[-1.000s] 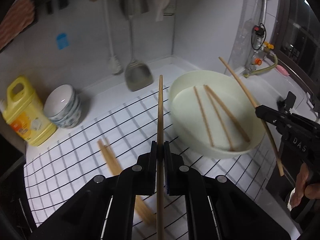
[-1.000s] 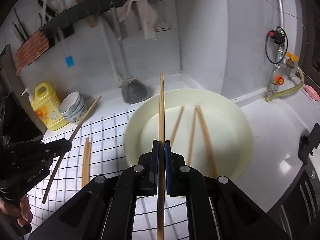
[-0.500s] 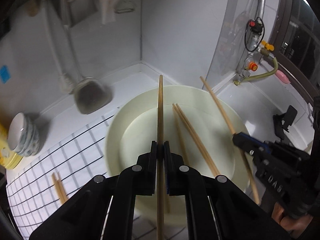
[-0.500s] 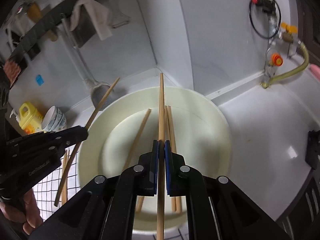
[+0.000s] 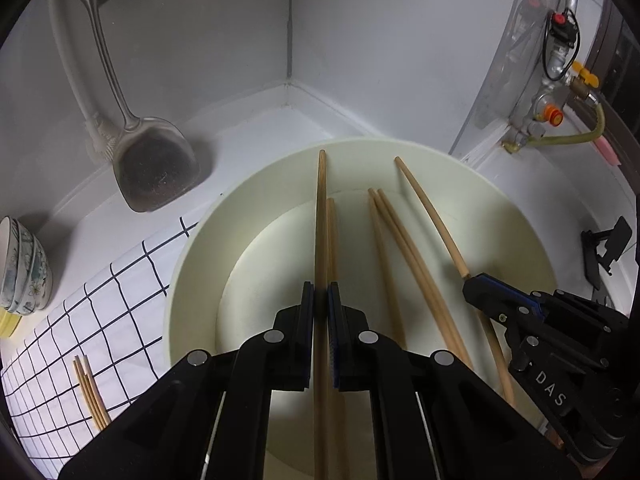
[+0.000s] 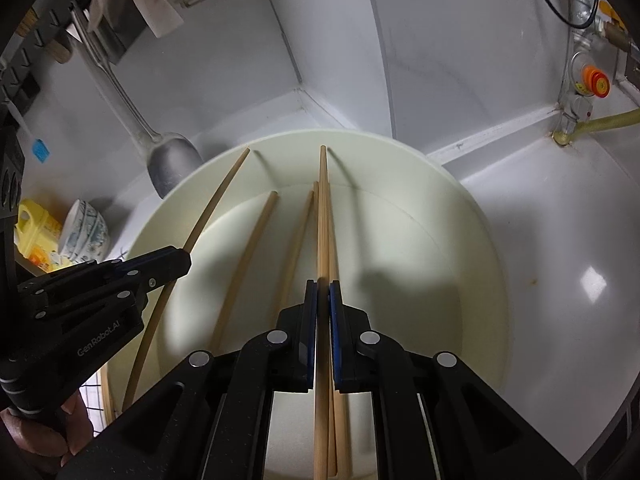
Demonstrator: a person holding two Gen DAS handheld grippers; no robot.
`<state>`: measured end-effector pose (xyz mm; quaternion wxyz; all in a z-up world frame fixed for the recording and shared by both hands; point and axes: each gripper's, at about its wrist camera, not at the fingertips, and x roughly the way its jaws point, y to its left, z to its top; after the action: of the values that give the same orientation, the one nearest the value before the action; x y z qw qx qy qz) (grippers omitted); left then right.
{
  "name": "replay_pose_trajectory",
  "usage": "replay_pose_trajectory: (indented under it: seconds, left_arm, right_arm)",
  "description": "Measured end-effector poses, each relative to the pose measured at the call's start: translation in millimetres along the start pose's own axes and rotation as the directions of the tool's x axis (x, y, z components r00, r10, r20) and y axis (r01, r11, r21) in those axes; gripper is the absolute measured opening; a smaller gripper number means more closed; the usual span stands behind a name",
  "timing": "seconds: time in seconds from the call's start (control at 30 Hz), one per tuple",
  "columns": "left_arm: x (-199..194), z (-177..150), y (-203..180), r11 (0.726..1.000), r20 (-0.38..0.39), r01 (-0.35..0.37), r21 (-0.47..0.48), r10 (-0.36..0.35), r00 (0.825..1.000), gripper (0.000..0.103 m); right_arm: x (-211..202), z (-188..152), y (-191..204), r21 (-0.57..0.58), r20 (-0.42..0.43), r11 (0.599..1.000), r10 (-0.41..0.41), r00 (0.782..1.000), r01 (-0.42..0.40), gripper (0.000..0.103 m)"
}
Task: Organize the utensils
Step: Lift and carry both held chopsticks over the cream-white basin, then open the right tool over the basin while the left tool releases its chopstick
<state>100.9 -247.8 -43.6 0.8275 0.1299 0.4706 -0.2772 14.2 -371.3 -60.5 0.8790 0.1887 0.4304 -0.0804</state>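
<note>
A cream round basin point(image 5: 192, 264) point(image 6: 472, 208) fills both views. My left gripper point(image 5: 320, 300) is shut on a wooden chopstick point(image 5: 321, 220) held over the basin; it shows at the left of the right wrist view point(image 6: 176, 264). My right gripper point(image 6: 323, 296) is shut on another chopstick point(image 6: 322, 208), also over the basin; it shows at the right of the left wrist view point(image 5: 474, 290). Three loose chopsticks point(image 5: 396, 240) point(image 6: 256, 248) lie inside the basin. More chopsticks point(image 5: 90, 392) lie on the checked mat point(image 5: 80, 320).
A metal spatula point(image 5: 154, 168) point(image 6: 172, 164) hangs against the back wall. Stacked patterned bowls point(image 5: 24, 268) point(image 6: 84, 232) and a yellow bottle point(image 6: 34, 236) stand at the left. A gas valve with a yellow hose point(image 5: 560, 120) is at the right.
Both grippers have moved forward and lower over the basin, each still holding its chopstick. The basin now fills both views and the mat has slid off to the left.
</note>
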Motion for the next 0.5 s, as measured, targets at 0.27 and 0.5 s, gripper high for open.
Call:
replay_pose_trajectory:
  seconds: [0.27, 0.5]
  left_arm:
    - [12.5, -0.6, 4.6, 1.000, -0.036, 0.010, -0.004, -0.010, 0.999, 0.008]
    - [12.7, -0.1, 3.7, 1.000, -0.053, 0.003, -0.001, -0.003, 0.999, 0.016]
  right_arm:
    - [11.4, 0.8, 0.9, 0.004, -0.028, 1.000, -0.012, 1.000, 0.012, 0.006]
    - [7.6, 1.2, 2.5, 0.000, -0.015, 1.000, -0.030, 0.999, 0.030, 0.008]
